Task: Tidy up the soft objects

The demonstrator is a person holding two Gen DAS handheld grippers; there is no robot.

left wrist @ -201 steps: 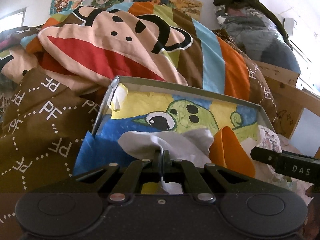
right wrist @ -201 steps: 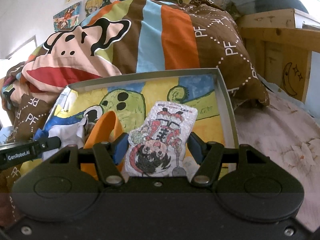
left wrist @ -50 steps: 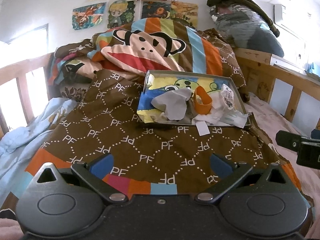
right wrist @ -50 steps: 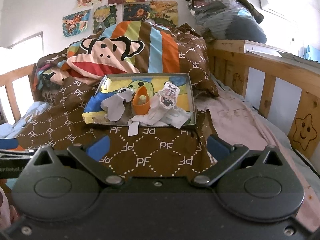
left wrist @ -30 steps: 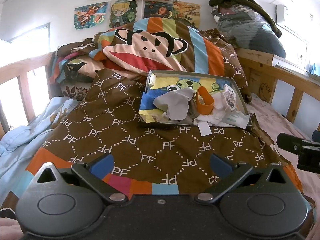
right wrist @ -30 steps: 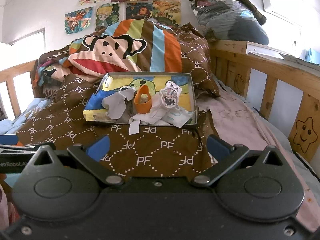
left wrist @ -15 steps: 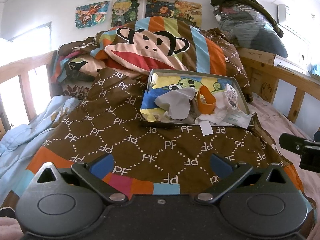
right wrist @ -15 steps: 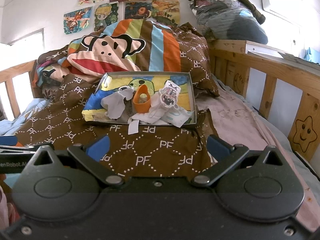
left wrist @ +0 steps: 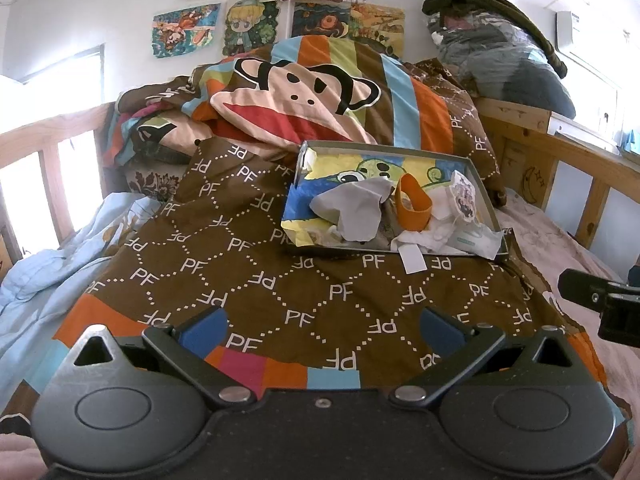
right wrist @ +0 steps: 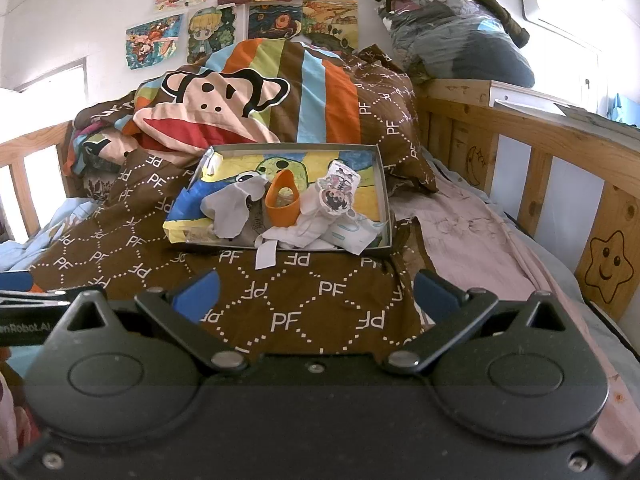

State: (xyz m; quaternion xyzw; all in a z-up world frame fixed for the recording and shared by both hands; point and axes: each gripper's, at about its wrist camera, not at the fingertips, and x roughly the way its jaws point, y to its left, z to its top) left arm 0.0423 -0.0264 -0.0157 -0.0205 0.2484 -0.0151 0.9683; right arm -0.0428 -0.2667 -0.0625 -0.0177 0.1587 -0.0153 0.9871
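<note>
Both the left gripper (left wrist: 322,326) and right gripper (right wrist: 314,294) are hovering wide open and empty, the box (right wrist: 382,184) of soft items (right wrist: 316,216) lying well ahead, its overhanging white tag (right wrist: 266,256) risking slipping out.

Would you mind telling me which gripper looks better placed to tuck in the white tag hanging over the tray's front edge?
Probably the right gripper: open, with the white tag almost straight ahead. The left gripper, also open, sees it off to its right.
</note>
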